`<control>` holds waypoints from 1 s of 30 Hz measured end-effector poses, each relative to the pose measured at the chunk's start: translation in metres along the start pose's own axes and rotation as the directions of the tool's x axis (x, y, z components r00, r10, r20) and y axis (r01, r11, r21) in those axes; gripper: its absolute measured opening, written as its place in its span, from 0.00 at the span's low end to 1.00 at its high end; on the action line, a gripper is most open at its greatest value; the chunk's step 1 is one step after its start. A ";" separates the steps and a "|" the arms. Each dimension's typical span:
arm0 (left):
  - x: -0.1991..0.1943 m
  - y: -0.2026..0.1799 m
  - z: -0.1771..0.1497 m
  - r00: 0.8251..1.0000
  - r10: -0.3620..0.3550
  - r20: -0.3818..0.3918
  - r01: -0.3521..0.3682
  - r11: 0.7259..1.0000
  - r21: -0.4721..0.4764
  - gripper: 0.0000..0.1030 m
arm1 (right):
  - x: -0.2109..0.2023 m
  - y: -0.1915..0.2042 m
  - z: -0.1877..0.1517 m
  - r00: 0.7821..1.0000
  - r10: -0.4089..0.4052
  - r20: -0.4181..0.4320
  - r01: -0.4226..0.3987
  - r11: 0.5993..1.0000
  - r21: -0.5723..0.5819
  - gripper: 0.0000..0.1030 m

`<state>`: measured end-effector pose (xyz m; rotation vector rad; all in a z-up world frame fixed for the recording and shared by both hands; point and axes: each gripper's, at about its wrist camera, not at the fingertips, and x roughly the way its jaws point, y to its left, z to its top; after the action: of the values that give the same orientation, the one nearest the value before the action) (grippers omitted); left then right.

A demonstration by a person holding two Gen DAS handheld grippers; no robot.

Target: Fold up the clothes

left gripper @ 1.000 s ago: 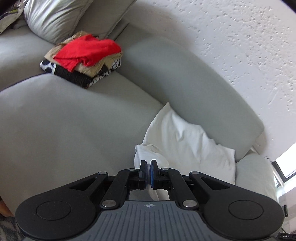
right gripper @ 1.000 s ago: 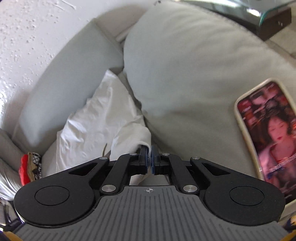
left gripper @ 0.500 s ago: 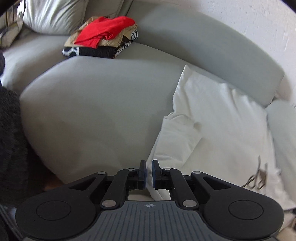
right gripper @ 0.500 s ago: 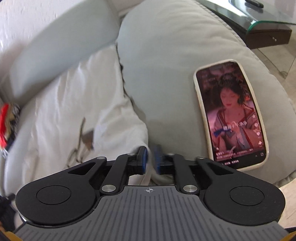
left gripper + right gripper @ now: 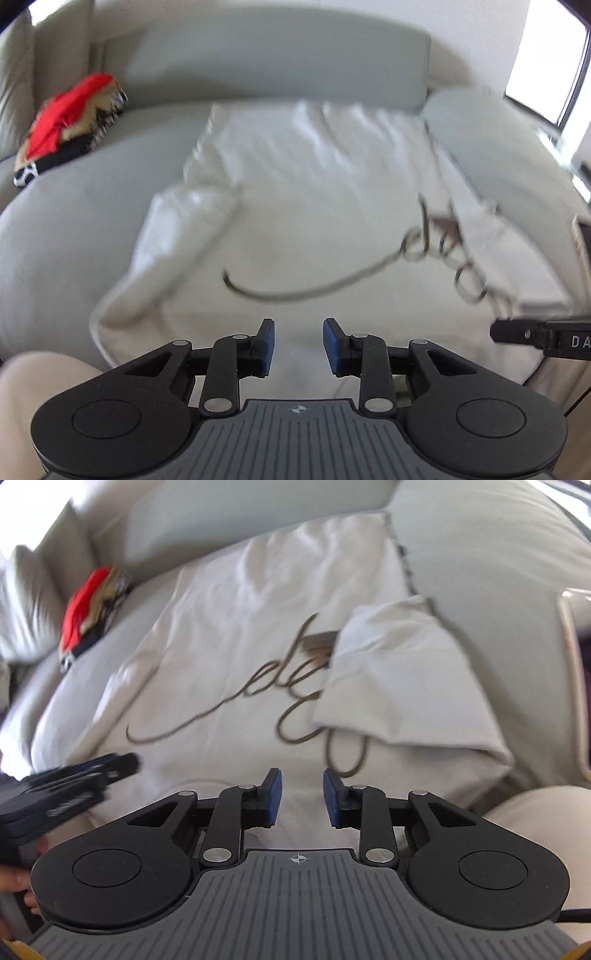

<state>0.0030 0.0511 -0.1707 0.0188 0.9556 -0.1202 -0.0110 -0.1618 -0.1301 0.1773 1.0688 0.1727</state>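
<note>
A white T-shirt (image 5: pixel 314 192) with dark cursive lettering lies spread flat on the grey sofa seat, its sleeves folded inward; the same white T-shirt (image 5: pixel 229 635) fills the right wrist view. My left gripper (image 5: pixel 298 345) hovers open over the shirt's near hem with nothing between its blue pads. My right gripper (image 5: pixel 302 799) is open too, above the hem near the folded right sleeve (image 5: pixel 399 675). Each gripper shows at the edge of the other's view. Both views are blurred by motion.
A stack of folded clothes (image 5: pixel 70 122) topped by a red piece sits at the sofa's back left. A phone's edge (image 5: pixel 572 664) lies on the right cushion. A grey backrest (image 5: pixel 280 70) runs behind. Beige trouser legs (image 5: pixel 44 384) show near the front.
Both grippers let go of the white shirt and opened wide. The shirt now lies spread flat on the seat, and both views have pulled back toward its near hem.
</note>
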 end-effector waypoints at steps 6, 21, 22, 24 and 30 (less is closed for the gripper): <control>-0.011 -0.006 -0.005 0.999 0.024 -0.033 -0.022 0.999 0.043 0.28 | -0.010 0.008 -0.009 0.998 -0.059 0.030 0.063 0.989 -0.138 0.32; -0.029 -0.003 0.012 0.999 -0.008 0.038 0.011 0.998 -0.066 0.48 | 0.002 -0.012 0.017 0.978 -0.089 0.191 0.122 0.978 -0.170 0.55; -0.029 -0.004 0.011 0.999 -0.012 0.035 0.014 0.998 -0.061 0.48 | 0.011 -0.008 0.018 0.980 -0.089 0.178 0.123 0.975 -0.187 0.55; -0.029 -0.005 0.008 0.999 -0.016 0.033 0.018 0.998 -0.054 0.49 | 0.024 -0.006 0.018 0.982 -0.098 0.160 0.129 0.971 -0.202 0.51; -0.029 -0.002 0.004 0.999 -0.015 0.029 0.017 0.998 -0.068 0.49 | 0.023 -0.028 0.022 0.981 -0.108 0.162 0.124 0.988 -0.088 0.10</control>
<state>-0.0103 0.0517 -0.1449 -0.0530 0.9311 -0.1024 0.0205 -0.1848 -0.1462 0.0393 0.9087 0.1034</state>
